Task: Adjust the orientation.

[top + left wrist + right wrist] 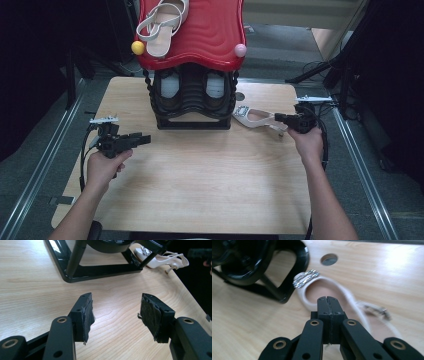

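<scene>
Your right claw (328,300) is pressing together over the white sandal (322,290) on the counter (200,175) — your left claw (116,312) is hanging spread, holding nothing.

Both bare forearms enter from the near edge of the high view. The left hand (103,167) grips the black two-jaw left gripper (145,139) level and pointing to the right, its jaws standing wide apart with nothing between the worn pads (87,315). The right hand (308,143) holds the black two-jaw right gripper (276,118) pointing left, jaws pressed together; whether they pinch anything is hard to tell through the blur.
</scene>
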Motion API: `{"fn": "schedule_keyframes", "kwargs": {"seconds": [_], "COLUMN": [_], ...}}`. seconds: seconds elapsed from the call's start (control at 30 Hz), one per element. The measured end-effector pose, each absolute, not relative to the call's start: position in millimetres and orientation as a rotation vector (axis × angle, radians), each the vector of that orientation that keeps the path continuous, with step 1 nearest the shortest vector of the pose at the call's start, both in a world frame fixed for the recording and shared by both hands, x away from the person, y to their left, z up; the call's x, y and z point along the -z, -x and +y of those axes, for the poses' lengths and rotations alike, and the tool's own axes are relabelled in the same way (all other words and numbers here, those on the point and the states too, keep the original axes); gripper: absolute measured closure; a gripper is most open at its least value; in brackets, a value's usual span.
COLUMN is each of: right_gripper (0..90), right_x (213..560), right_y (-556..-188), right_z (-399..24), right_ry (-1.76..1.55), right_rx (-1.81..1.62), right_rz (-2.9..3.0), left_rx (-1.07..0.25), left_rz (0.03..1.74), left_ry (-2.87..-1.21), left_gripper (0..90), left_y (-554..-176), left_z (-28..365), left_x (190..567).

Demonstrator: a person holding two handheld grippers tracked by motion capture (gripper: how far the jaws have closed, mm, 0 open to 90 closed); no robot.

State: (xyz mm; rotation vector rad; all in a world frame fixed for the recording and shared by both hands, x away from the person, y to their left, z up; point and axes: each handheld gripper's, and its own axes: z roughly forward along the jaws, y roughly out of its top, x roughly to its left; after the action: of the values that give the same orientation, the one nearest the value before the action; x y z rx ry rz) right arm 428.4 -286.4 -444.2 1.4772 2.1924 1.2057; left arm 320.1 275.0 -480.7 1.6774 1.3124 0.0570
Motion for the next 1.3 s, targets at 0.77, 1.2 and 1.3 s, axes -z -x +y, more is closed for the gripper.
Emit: {"fn": "schedule_keyframes", "kwargs": {"seconds": [0.77, 1.2, 1.3], "right_gripper": [90.0, 90.0, 90.0], "right_x": [475, 473, 475], "right_y": [-448, -434, -430], "right_z": [-285, -274, -271], "right_ry": [-1.539, -1.574, -1.582], "right_rx": [-1.085, -1.151, -1.176], "right_rz": [2.224, 2.202, 2.197], "left_rx": [-0.056, -0.052, -0.052], "left_rz": [1.316, 1.318, 1.318], "left_ry": [-1.699, -1.701, -1.702], "left_gripper": [44.0, 43.9, 43.9], "left_y": [-322, -322, -322], "left_z": [273, 272, 272], "left_x": [483, 483, 483]}}
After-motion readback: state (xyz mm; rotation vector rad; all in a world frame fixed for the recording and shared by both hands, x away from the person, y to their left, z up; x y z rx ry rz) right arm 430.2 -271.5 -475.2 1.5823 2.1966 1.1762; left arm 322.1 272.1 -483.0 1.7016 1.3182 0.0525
